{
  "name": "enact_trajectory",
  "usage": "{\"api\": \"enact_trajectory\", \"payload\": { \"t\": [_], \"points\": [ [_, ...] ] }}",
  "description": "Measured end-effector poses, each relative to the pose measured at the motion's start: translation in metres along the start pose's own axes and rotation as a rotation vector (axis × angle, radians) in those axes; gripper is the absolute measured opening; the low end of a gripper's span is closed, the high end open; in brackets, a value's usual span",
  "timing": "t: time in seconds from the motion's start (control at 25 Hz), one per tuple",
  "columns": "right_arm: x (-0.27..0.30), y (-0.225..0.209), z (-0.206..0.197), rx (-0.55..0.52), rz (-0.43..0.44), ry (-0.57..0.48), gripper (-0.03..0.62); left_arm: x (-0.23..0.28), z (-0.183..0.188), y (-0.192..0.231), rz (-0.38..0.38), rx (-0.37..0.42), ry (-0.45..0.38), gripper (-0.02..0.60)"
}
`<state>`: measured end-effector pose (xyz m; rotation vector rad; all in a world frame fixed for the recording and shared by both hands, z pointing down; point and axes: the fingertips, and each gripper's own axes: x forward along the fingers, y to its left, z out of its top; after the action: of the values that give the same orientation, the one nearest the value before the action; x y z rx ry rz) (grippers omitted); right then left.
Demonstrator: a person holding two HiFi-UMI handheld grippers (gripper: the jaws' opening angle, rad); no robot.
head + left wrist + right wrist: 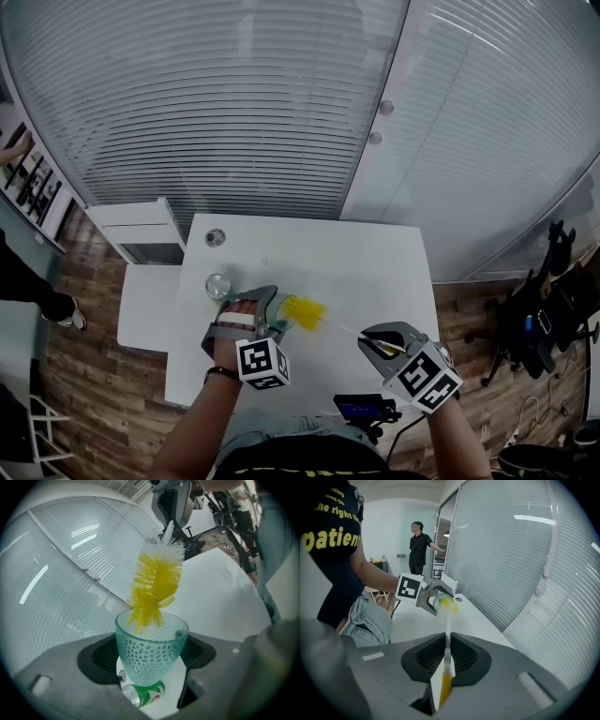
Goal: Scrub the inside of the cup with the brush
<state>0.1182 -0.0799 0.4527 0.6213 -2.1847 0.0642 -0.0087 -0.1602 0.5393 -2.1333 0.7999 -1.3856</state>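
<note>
A teal dimpled glass cup [150, 651] sits tilted between the jaws of my left gripper [151, 657], which is shut on it above the white table [375, 272]. The brush has a yellow bristle head [155, 585] with a white collar, and its tip reaches into the cup's mouth. In the head view the brush head [305, 312] lies just right of the left gripper [258, 317]. My right gripper [446, 657] is shut on the brush's thin white and yellow handle [446, 677]. In the head view the right gripper [380, 339] is at the table's front right.
A green can [143, 693] lies on the table under the cup. A round cable hole [215, 238] is at the table's far left corner. A white cabinet [150, 234] stands left of the table, slatted glass walls behind. A person [419, 548] stands far off.
</note>
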Motion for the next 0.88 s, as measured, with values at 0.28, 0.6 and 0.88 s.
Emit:
{"api": "enact_trajectory", "payload": {
  "t": [0.28, 0.6, 0.88],
  "points": [
    [0.003, 0.017, -0.005, -0.015, 0.059, 0.015, 0.037, 0.001, -0.002, -0.001, 0.000, 0.004, 0.004, 0.390],
    [0.000, 0.030, 0.012, -0.009, 0.102, -0.038, 0.037, 0.002, -0.002, -0.003, -0.014, 0.013, 0.006, 0.390],
    [-0.009, 0.011, 0.017, 0.033, 0.040, -0.087, 0.037, 0.000, 0.000, -0.003, -0.011, 0.011, 0.002, 0.390]
  ]
}}
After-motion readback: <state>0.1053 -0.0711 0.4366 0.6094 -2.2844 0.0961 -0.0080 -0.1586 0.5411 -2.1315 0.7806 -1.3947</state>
